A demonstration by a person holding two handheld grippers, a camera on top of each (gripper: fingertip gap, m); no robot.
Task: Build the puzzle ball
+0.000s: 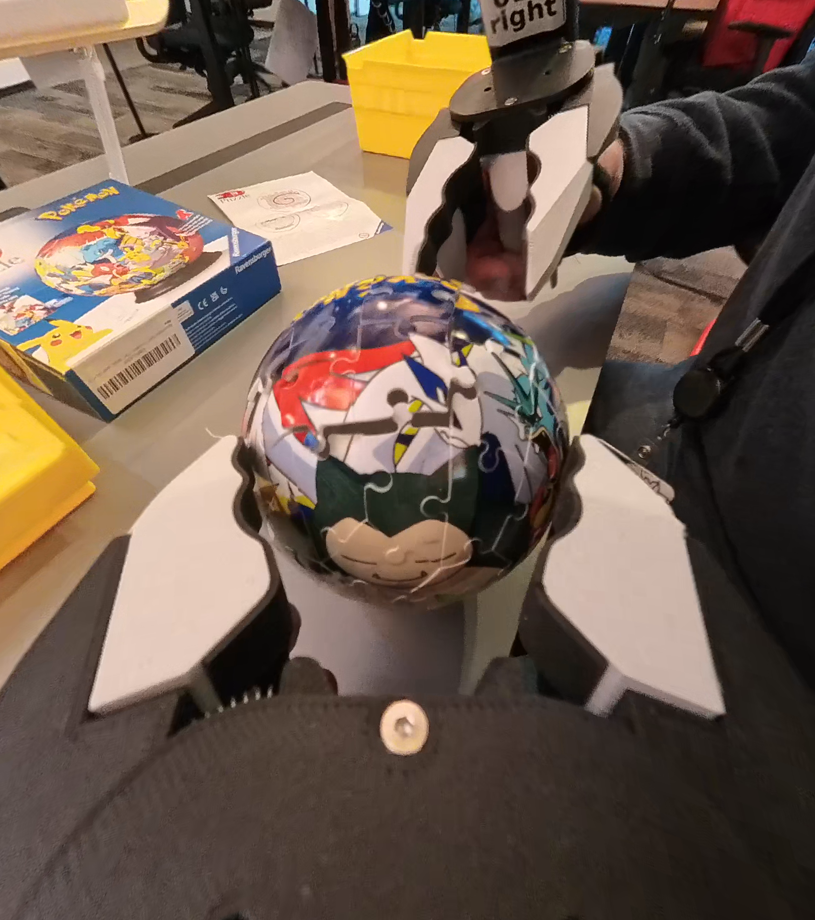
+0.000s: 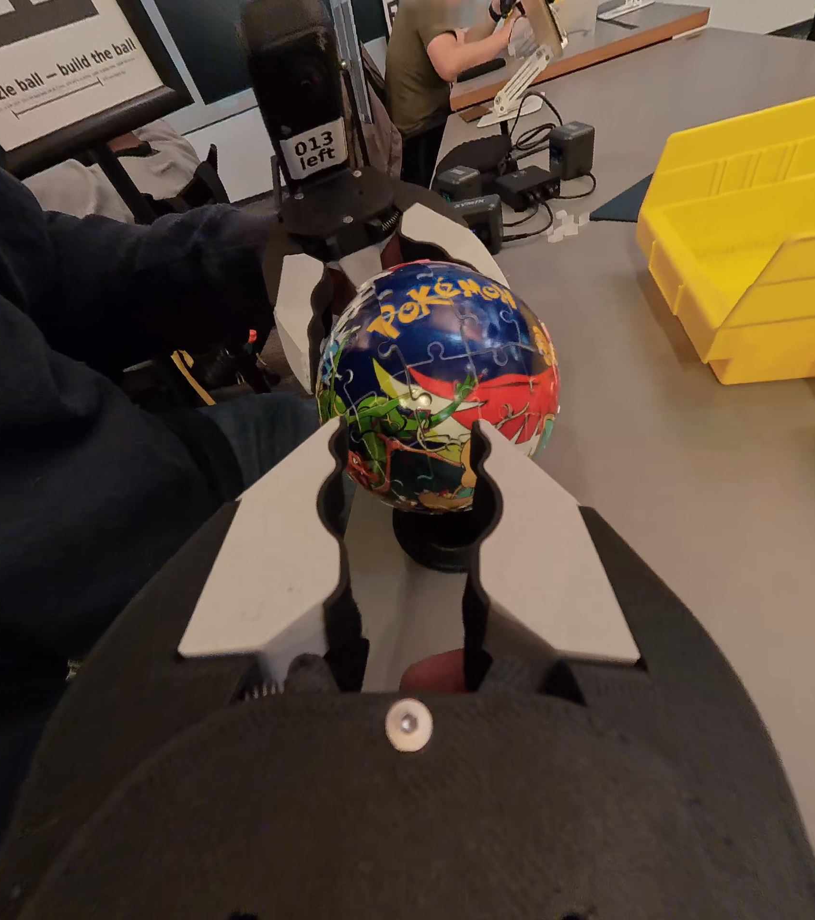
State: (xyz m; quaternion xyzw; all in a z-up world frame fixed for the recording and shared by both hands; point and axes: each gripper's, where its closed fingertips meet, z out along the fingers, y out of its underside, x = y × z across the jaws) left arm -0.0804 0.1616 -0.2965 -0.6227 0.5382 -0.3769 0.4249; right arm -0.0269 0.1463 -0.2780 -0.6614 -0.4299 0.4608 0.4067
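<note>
Left tongs (image 1: 403,478) clasp the puzzle ball (image 1: 408,438) by its sides, near the tabletop (image 2: 669,498) edge on a black stand (image 2: 433,542); right tongs (image 2: 408,448) gape empty beside it. Visible faces look complete; hidden ones unknown, so probably only checking remains

The glossy round puzzle ball (image 1: 408,438) carries cartoon prints in blue, red, white and green; its small stand (image 2: 438,545) looks black. Plastic bins (image 2: 764,259) are yellow.

An office-like lab: grey tables (image 2: 644,448), office chairs (image 1: 226,30), carpet, chargers (image 2: 520,189) (cabled), yellow bins (image 2: 769,279)
</note>
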